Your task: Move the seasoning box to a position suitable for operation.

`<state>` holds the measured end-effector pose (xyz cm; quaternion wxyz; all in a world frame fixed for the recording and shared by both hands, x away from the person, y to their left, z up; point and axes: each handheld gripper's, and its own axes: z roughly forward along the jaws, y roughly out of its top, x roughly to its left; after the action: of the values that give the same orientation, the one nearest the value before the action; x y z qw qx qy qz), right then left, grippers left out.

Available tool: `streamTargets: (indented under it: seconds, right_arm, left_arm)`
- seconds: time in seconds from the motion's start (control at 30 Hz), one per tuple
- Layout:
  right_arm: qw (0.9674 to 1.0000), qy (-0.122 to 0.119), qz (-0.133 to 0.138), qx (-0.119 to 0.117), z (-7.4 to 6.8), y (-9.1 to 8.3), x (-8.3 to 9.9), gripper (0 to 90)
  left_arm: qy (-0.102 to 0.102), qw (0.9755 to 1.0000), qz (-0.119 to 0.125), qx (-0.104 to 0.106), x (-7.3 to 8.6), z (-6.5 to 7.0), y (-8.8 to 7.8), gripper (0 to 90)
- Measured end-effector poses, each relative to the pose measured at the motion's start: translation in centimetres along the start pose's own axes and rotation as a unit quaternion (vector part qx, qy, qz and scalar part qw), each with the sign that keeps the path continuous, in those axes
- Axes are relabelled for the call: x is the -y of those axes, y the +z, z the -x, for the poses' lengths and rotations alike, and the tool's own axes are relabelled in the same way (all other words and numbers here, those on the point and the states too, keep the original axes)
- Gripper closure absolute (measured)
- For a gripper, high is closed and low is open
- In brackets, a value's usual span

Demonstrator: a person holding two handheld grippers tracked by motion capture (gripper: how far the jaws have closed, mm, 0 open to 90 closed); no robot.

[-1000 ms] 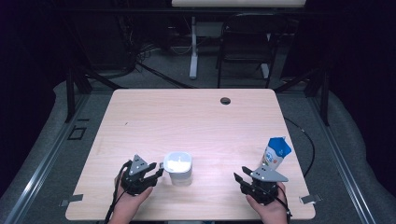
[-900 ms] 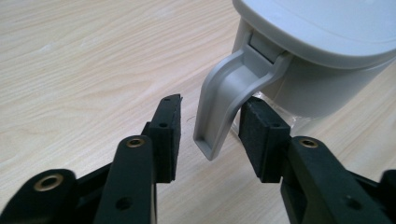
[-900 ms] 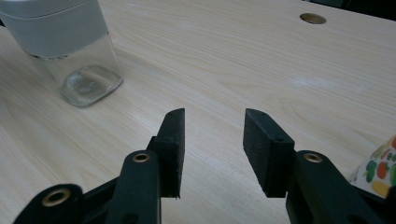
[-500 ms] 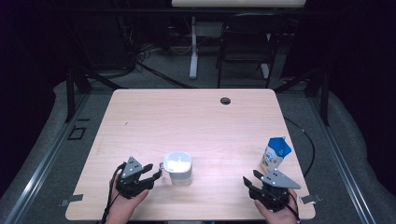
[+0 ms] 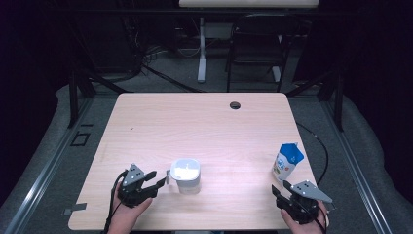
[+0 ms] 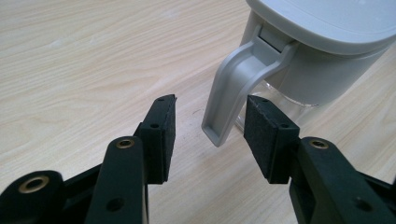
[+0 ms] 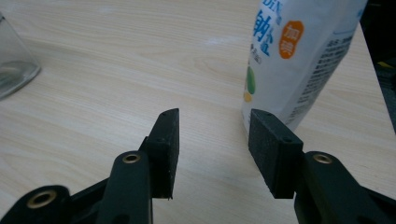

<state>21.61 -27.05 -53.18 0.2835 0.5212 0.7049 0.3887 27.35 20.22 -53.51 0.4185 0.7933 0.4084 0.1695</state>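
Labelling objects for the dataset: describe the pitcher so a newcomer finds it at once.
On the light wooden table, look along the near edge, left of centre. The lidded pitcher stands beside the left gripper, white lid over a clear body, grey handle toward that gripper. The blue-and-white carton stands far right.

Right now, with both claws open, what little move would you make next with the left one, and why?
Probably ease the left gripper a touch forward, then close it. Its jaws stand open with the grey handle of the lidded pitcher just ahead of the gap and nearer one pad, not yet between them. The right gripper is open too, short of the standing pouch.
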Motion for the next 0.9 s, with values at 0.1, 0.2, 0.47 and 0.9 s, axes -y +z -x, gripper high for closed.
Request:
streamTargets:
  seconds: [0.1, 0.2, 0.47, 0.9]
  right_arm:
    - [0.9999, 0.006, 0.001, 0.011, 0.4, 0.1, 0.1, 51.9]
    - [0.9995, 0.014, 0.004, 0.026, 0.9, 0.2, 0.0, 48.2]
    - [0.9990, 0.021, -0.003, 0.039, 1.4, 1.4, 0.1, 40.9]
    - [0.9979, 0.032, -0.002, 0.057, 2.1, 3.0, -0.5, 36.0]
  left_arm:
    - [-0.005, 1.0000, 0.005, -0.003, 0.1, -0.2, -0.1, 54.2]
    - [-0.003, 1.0000, 0.004, -0.006, 0.1, -0.5, -0.1, 54.2]
    - [-0.010, 0.9999, 0.002, -0.008, 0.3, -1.0, 0.0, 54.1]
    - [-0.016, 0.9998, 0.000, -0.009, 0.4, -1.4, 0.1, 53.8]
